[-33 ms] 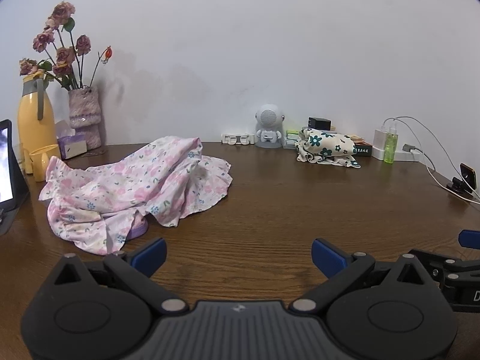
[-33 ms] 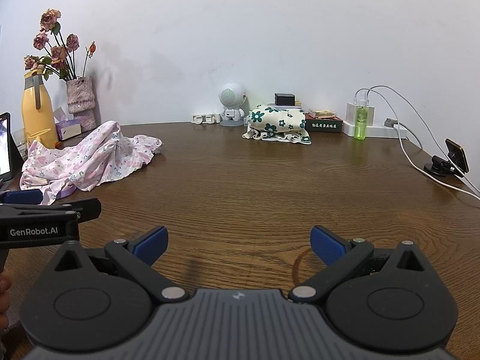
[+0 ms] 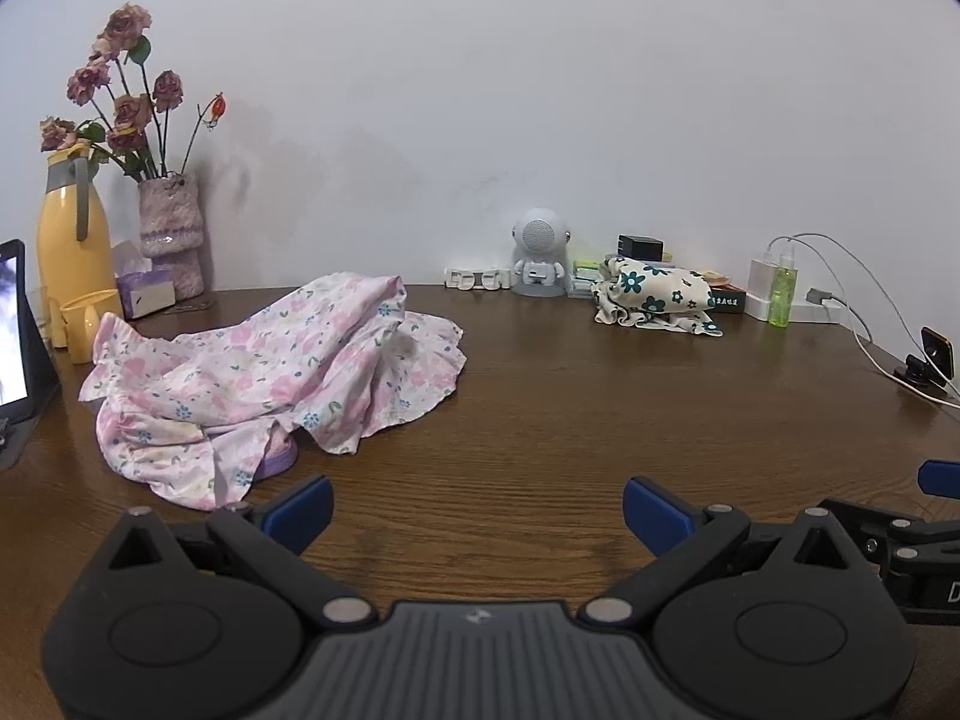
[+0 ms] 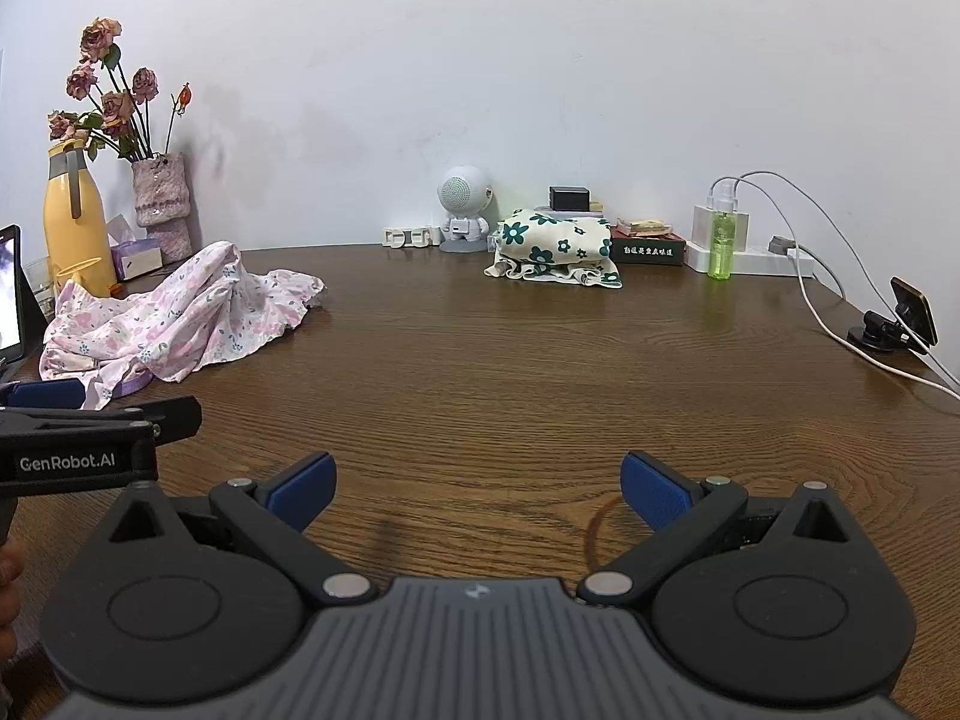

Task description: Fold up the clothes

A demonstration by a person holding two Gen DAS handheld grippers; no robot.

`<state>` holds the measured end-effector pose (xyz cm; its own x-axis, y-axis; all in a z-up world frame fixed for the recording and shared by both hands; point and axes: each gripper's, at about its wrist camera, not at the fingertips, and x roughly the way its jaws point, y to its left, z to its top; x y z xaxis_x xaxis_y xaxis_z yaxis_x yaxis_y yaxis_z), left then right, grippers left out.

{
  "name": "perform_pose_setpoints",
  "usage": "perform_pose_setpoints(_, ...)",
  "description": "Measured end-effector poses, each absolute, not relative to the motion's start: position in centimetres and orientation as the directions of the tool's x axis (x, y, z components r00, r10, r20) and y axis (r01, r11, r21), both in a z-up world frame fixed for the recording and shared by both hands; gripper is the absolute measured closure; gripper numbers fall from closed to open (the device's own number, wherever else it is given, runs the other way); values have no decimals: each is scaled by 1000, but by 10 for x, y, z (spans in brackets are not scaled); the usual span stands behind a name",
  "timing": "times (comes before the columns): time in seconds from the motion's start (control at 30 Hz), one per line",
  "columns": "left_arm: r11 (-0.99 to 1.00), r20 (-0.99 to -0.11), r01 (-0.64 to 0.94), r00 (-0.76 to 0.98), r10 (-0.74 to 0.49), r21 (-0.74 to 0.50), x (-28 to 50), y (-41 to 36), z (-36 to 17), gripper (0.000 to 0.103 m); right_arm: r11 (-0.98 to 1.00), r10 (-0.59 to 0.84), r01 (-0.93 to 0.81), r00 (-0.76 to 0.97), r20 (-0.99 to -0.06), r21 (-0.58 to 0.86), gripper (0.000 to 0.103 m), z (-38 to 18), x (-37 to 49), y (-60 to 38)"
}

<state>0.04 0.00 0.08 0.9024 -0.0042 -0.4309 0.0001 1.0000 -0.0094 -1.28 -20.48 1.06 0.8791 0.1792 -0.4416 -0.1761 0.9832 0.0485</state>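
A crumpled pink floral garment [image 3: 270,378] lies in a heap on the left of the brown wooden table [image 3: 600,420]; it also shows in the right wrist view [image 4: 180,318]. A cream cloth with dark green flowers [image 3: 654,297] lies folded at the back by the wall, also in the right wrist view [image 4: 555,246]. My left gripper [image 3: 477,510] is open and empty, just right of the pink heap's near edge. My right gripper [image 4: 474,486] is open and empty over bare table, to the right of the left gripper.
At the back left stand a yellow jug [image 3: 72,240], a vase of dried roses [image 3: 171,228], a tissue box [image 3: 144,291] and a tablet [image 3: 15,324]. A robot-shaped speaker [image 3: 540,252], a charger with cables [image 3: 774,288], a green bottle [image 3: 783,291] and a phone mount [image 3: 930,360] line the back and right.
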Motion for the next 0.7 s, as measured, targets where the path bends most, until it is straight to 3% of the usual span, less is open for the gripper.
perform_pose_setpoints(0.7, 1000, -396, 4, 918, -1, 7, -5, -3, 3, 0, 983, 182, -175, 880, -439, 55, 0, 12, -13, -206)
